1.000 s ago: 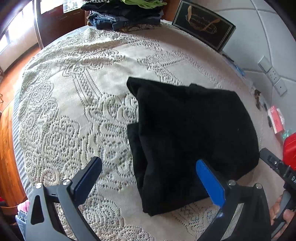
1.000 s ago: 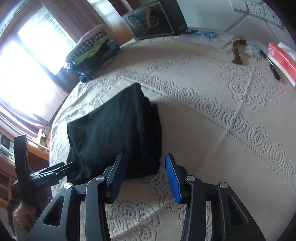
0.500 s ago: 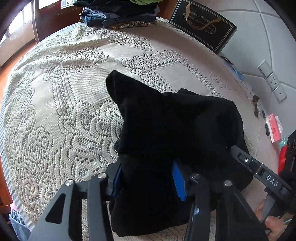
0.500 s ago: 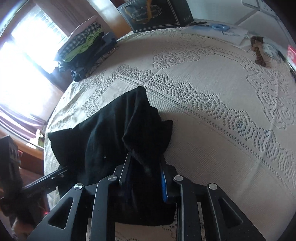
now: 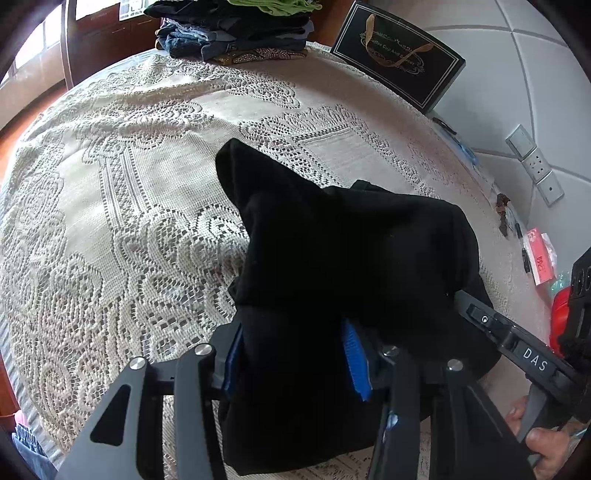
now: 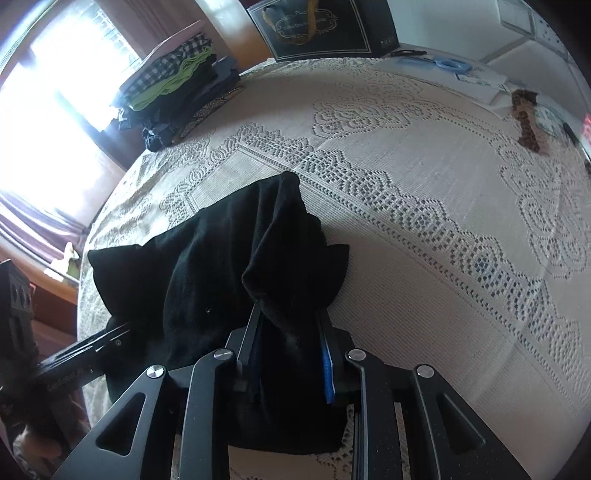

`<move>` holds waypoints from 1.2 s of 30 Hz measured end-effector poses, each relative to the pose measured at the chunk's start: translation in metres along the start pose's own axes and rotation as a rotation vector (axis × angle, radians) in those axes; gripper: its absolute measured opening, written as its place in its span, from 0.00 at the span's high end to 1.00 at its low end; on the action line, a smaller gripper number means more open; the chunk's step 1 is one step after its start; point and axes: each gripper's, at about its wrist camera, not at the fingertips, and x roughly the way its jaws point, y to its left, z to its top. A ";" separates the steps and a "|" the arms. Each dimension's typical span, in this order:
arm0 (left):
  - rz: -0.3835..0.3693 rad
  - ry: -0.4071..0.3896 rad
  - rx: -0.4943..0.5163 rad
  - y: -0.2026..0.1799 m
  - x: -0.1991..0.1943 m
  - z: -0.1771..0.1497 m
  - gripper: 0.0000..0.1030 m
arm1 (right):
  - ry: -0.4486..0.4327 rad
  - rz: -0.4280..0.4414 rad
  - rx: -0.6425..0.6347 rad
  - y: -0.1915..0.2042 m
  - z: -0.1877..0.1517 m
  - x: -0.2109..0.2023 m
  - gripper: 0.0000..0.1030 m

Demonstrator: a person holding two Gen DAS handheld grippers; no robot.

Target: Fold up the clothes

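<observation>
Daylight floods in from the window [image 6: 48,122], blown out to white glare. Both views are sharp, but strong fisheye distortion bends the edges into dark corners.

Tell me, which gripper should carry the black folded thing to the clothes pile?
Probably both: the left gripper and right gripper each pinch the folded black cloth garment. The stacked clothes pile lies far across the table.

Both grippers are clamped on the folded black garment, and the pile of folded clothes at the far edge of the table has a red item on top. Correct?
Not quite. The clothes pile carries a green item, with checked fabric above it in the right wrist view, not red. The left gripper and right gripper are both shut on the black garment.
</observation>
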 end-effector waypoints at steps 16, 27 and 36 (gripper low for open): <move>0.041 -0.105 0.121 -0.016 -0.034 -0.011 0.81 | -0.158 -0.130 -0.098 0.036 -0.023 -0.025 0.82; 0.000 -0.181 0.198 -0.040 -0.148 -0.034 0.81 | -0.328 -0.079 -0.040 0.067 -0.060 -0.145 0.82; 0.028 -0.258 0.238 -0.059 -0.220 -0.065 0.81 | -0.398 -0.008 -0.046 0.090 -0.091 -0.217 0.82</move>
